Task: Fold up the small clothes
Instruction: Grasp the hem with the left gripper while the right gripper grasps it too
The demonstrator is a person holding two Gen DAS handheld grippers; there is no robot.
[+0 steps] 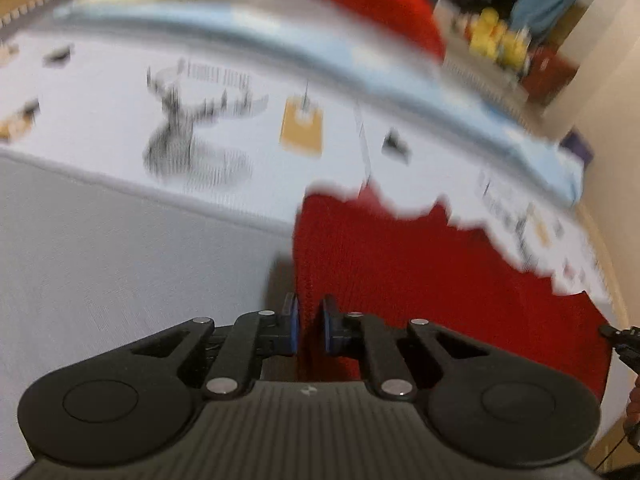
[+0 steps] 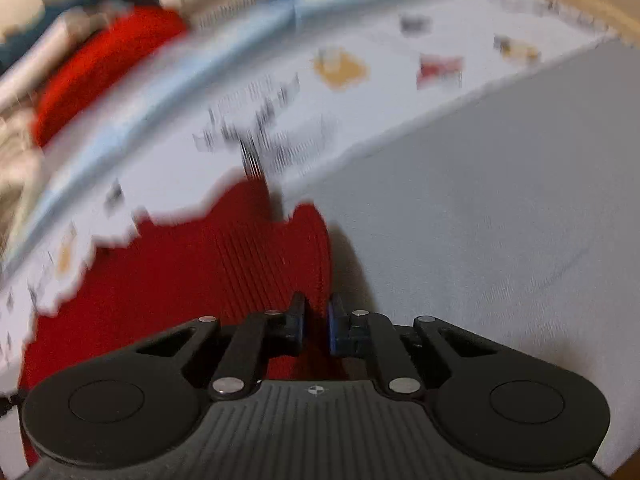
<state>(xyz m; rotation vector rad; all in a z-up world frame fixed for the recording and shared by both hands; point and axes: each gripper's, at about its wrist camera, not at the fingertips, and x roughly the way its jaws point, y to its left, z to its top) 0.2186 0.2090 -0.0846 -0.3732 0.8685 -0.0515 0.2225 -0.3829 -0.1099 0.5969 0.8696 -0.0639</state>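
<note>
A red knitted garment [image 1: 420,272] with a scalloped far edge hangs between my two grippers above the bed. My left gripper [image 1: 310,320] is shut on its left edge. In the right wrist view the same garment [image 2: 192,276] stretches to the left, and my right gripper [image 2: 317,320] is shut on its right edge. The tip of the right gripper [image 1: 620,340] shows at the right edge of the left wrist view. Both views are blurred by motion.
A plain grey cloth [image 1: 120,248] lies on a white printed sheet [image 1: 240,120] with a pale blue border [image 1: 280,36]. Another red item [image 1: 360,4] lies at the back. Yellow objects [image 1: 500,36] stand far right. The grey cloth also shows in the right wrist view [image 2: 500,208].
</note>
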